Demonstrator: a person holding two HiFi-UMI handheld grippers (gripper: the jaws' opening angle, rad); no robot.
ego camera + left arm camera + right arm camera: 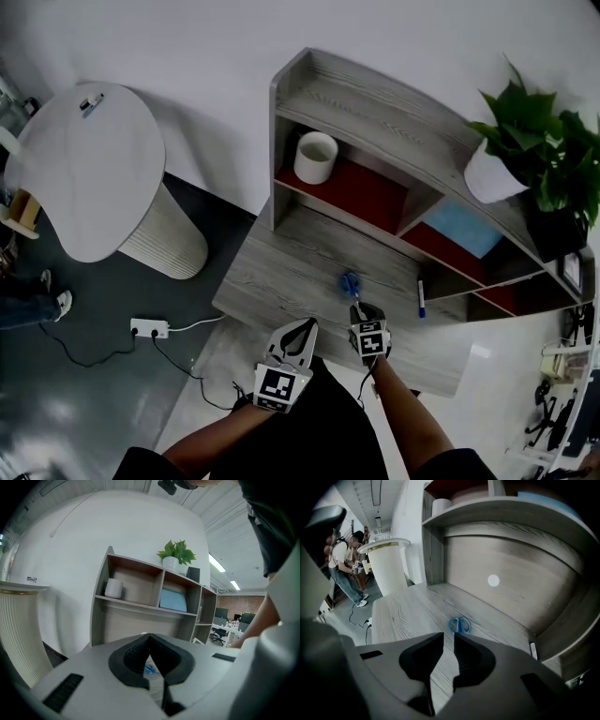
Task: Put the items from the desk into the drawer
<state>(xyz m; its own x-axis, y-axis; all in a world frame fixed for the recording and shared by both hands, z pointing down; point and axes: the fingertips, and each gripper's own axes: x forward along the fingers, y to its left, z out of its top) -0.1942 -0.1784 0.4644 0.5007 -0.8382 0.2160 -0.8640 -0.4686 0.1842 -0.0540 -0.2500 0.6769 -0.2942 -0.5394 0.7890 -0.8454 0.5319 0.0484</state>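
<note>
My left tool (149, 637) sits closed and empty; my right tool (448, 635) is barely apart, scissors (460, 625) just ahead on the surface (403, 611).

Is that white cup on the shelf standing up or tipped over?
Upright. The white cup stands on its base on the shelf, in the leftmost compartment; the head view shows its open mouth facing up.

Blue-handled scissors (350, 284) are lying on the grey wooden desk (272, 272), a white marker pen (421, 298) at their 3 o'clock, a white cylindrical cup (316, 157) at 11 o'clock.
</note>
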